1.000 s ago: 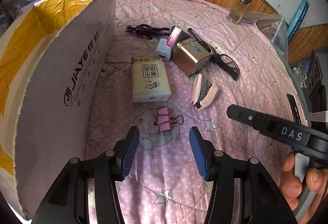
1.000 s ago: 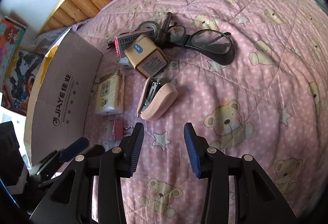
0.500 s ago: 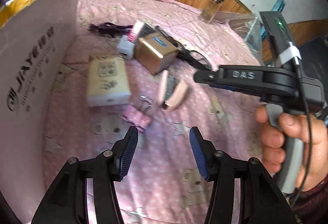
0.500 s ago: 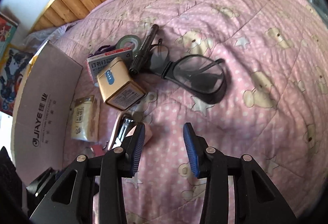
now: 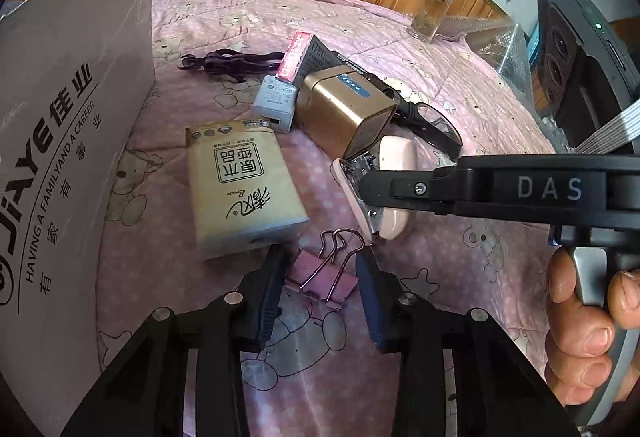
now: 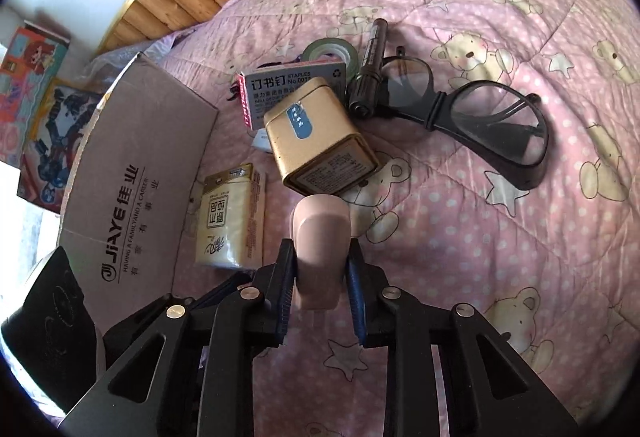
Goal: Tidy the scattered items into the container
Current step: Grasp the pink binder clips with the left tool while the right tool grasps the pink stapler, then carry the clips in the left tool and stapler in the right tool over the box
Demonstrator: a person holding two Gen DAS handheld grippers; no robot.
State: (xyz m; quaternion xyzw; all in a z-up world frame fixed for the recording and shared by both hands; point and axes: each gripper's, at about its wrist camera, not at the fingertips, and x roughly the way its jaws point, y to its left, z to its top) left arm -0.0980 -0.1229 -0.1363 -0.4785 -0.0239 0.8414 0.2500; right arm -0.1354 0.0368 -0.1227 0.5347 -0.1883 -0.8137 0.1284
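Binder clip (image 5: 320,275) lies flat on the pink quilt (image 5: 440,269) between the blue pads of your left gripper (image 5: 320,281) in the left wrist view. The pads straddle its pink body with a gap on each side, so these tongs are wide and hold nothing yet. Its 2 wire handles point away from you, toward the tissue pack (image 5: 240,185) and the pink stapler (image 5: 380,193). Close squarely on the pink body, not on the springy wires, which I judge likely to slip or flip the clip. The cardboard box (image 5: 68,141), your container, stands tall along the left, so lift high enough to clear its wall. The right gripper's arm crosses from the right, above the stapler, with a hand (image 5: 588,333) on its trigger.

In the right wrist view, your right gripper (image 6: 320,283) has its 2 pads pressed against the sides of the stapler (image 6: 320,237), so I judge these tongs clamped on it. The stapler's far end sits just beside the gold tin (image 6: 316,141). Lift straight up before swinging left, so you do not drag the tin or nudge the glasses (image 6: 472,117) and marker (image 6: 370,71) beyond. The box (image 6: 136,173) waits to the left, past the tissue pack (image 6: 232,217).
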